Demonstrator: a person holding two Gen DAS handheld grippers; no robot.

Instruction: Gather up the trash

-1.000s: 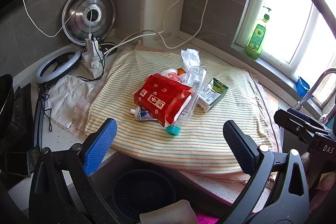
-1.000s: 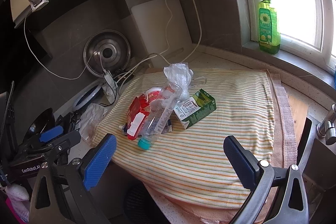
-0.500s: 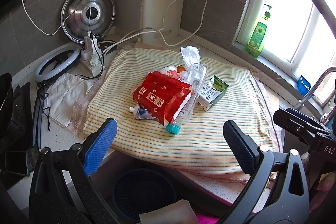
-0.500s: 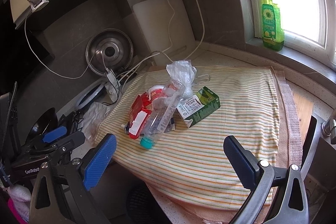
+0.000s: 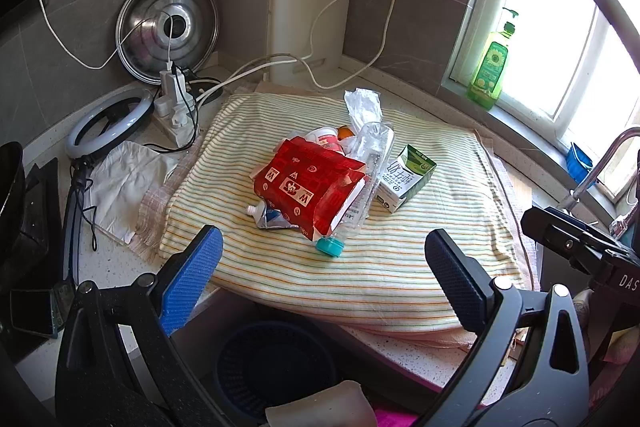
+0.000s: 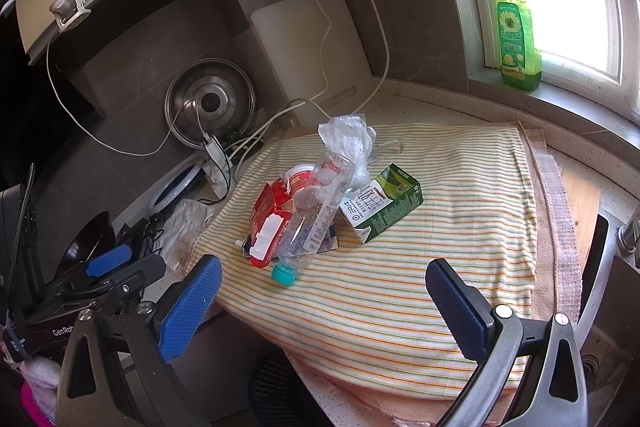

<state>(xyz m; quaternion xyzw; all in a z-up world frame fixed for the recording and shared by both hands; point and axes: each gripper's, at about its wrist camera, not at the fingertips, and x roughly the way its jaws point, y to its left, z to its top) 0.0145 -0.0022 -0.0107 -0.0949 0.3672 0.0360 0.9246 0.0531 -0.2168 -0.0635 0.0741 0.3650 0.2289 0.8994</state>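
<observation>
A heap of trash lies on a striped cloth (image 5: 400,267) (image 6: 460,227): a red snack bag (image 5: 308,183) (image 6: 268,219), a clear plastic bottle with a teal cap (image 5: 368,167) (image 6: 316,211), a green and white carton (image 5: 406,177) (image 6: 380,207), a squeezed tube (image 5: 268,217), a small red and white cup (image 6: 300,177) and a crumpled clear bag (image 5: 362,105) (image 6: 346,137). My left gripper (image 5: 322,267) hangs open before the heap, nothing between its fingers. My right gripper (image 6: 322,287) is open too, near the bottle cap. A dark bin (image 5: 276,363) sits below the counter edge.
A pot lid (image 5: 168,27), white cutting board (image 5: 310,15), power strip with cables (image 5: 174,103) and ring light (image 5: 108,123) stand at the back left. A white rag (image 5: 120,187) lies left of the cloth. Green soap bottle (image 5: 490,67) on the sill; faucet (image 5: 600,163) at right.
Both grippers drifted slightly, so the trash heap sits a bit farther and more centred in view. Neither has touched anything; both stay open.
</observation>
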